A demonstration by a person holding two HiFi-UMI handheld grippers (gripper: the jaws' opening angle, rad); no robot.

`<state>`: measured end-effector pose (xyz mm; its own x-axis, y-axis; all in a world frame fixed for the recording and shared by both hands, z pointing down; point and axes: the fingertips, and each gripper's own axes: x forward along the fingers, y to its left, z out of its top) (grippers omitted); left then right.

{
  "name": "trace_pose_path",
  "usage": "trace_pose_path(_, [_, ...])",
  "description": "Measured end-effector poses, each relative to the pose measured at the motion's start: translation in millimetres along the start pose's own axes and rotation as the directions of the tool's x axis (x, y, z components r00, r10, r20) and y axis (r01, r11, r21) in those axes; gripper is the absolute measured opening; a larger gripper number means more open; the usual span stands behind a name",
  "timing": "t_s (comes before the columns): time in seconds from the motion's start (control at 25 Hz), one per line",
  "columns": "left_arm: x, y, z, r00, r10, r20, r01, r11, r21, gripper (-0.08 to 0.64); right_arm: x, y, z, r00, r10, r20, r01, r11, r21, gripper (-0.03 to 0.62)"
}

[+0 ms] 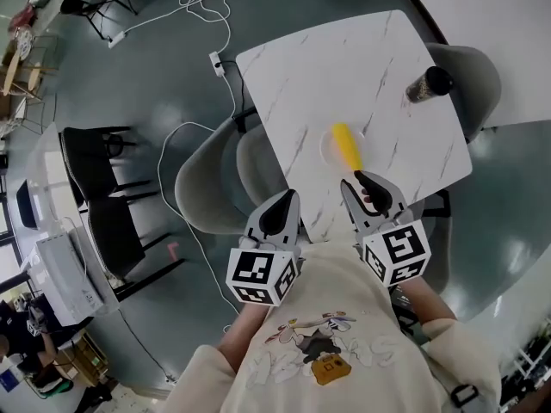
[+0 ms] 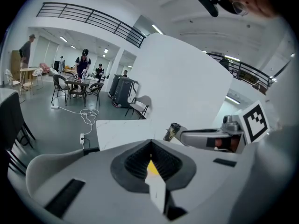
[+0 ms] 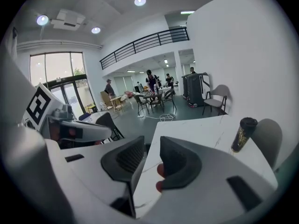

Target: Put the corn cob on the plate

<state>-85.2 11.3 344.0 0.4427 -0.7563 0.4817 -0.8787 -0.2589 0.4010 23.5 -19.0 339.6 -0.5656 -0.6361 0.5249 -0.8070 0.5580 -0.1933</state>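
A yellow corn cob (image 1: 347,145) lies on a white plate (image 1: 326,147) near the front edge of the white marble table (image 1: 301,76). Both grippers hover in the air above that edge, close to my chest. My left gripper (image 1: 292,195) is shut with nothing in it; a sliver of the corn cob (image 2: 151,167) shows through the slit of its jaws in the left gripper view (image 2: 150,142). My right gripper (image 1: 353,181) stands just short of the cob with a gap between its jaws and nothing held (image 3: 153,143). The cob is hidden in the right gripper view.
A dark bottle (image 1: 428,84) with gold print stands at the table's far right (image 3: 243,134). Grey chairs sit at the left (image 1: 207,183) and right (image 1: 472,69) of the table. A white cable and power strip (image 1: 217,62) lie on the floor. Black chairs (image 1: 95,157) stand further left.
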Motion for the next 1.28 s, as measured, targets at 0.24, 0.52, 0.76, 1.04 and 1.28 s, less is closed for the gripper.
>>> trace_pose_path(0.24, [-6, -16, 18, 0.999, -0.047, 0.025, 0.046, 0.998, 0.039, 0.006, -28, 19, 38, 0.995, 0.003, 0.102, -0.001, 1.000, -0.024, 0.109])
trace_pose_path(0.52, [0, -38, 28, 0.996, -0.089, 0.015, 0.088, 0.994, 0.070, 0.006, -42, 7, 46, 0.983, -0.081, 0.162, 0.078, 0.997, 0.024, 0.006])
trace_pose_path(0.76, [1, -49, 41, 0.992, -0.122, 0.022, 0.119, 0.986, 0.118, 0.006, -47, 7, 52, 0.976, -0.106, 0.189, 0.100, 0.994, 0.042, 0.006])
trace_pose_path(1.04, [3, -43, 40, 0.992, -0.126, 0.017, 0.123, 0.987, 0.105, 0.006, -50, 7, 41, 0.975, -0.136, 0.174, 0.123, 0.989, 0.082, 0.006])
trace_pose_path(1.28, [6, -42, 38, 0.991, -0.135, 0.000, 0.134, 0.984, 0.113, 0.006, -50, 6, 33, 0.974, -0.163, 0.159, 0.148, 0.984, 0.103, 0.005])
